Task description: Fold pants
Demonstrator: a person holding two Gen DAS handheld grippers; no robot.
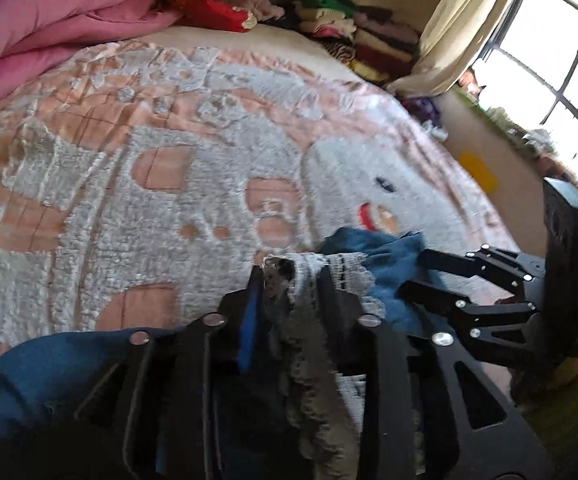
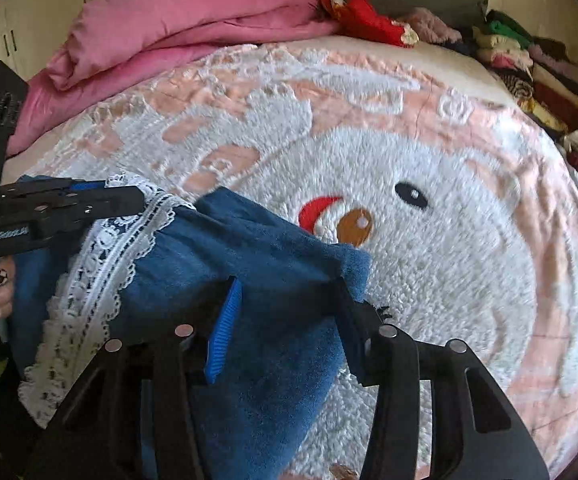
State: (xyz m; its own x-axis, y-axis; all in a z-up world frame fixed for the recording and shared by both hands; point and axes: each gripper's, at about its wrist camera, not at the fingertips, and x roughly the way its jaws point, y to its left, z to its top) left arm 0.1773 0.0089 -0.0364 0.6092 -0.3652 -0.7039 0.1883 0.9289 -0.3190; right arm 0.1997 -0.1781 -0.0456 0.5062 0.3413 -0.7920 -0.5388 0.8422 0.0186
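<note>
A bed [image 2: 469, 280] fills both views, spread with a fluffy pink-and-white blanket [image 1: 137, 208] that carries a cartoon face; a pink duvet [image 2: 177, 28] is heaped at the far side, a stack of folded clothes [image 1: 369, 36] sits in the corner, and a curtained window [image 1: 549, 64] glares at the right of the left wrist view.

The blue pants [image 2: 257, 248], trimmed with white lace [image 2: 101, 264], are bunched at the near edge of the bed, just below the face's nose and mouth — gathered up between the two grippers rather than lying flat.

The left gripper [image 1: 289, 280] is narrowly parted and closed on the lace edge, the trim running down between its fingers; in the right wrist view it comes in from the left, its tip on the lace.

The right gripper [image 2: 289, 296] stands wider, with a thick fold of the blue cloth filling the gap; its blue pad lies against the fabric on one side and the far finger meets the fold's edge on the other, so I judge it has hold of the cloth, though how firmly I cannot tell.

The relation that counts: the held edge runs roughly from left gripper to right, across the near side of the bed, with open blanket ahead of both — so the garment probably needs drawing apart along that line and laying forward; the right gripper sits nearer the free blue corner.
</note>
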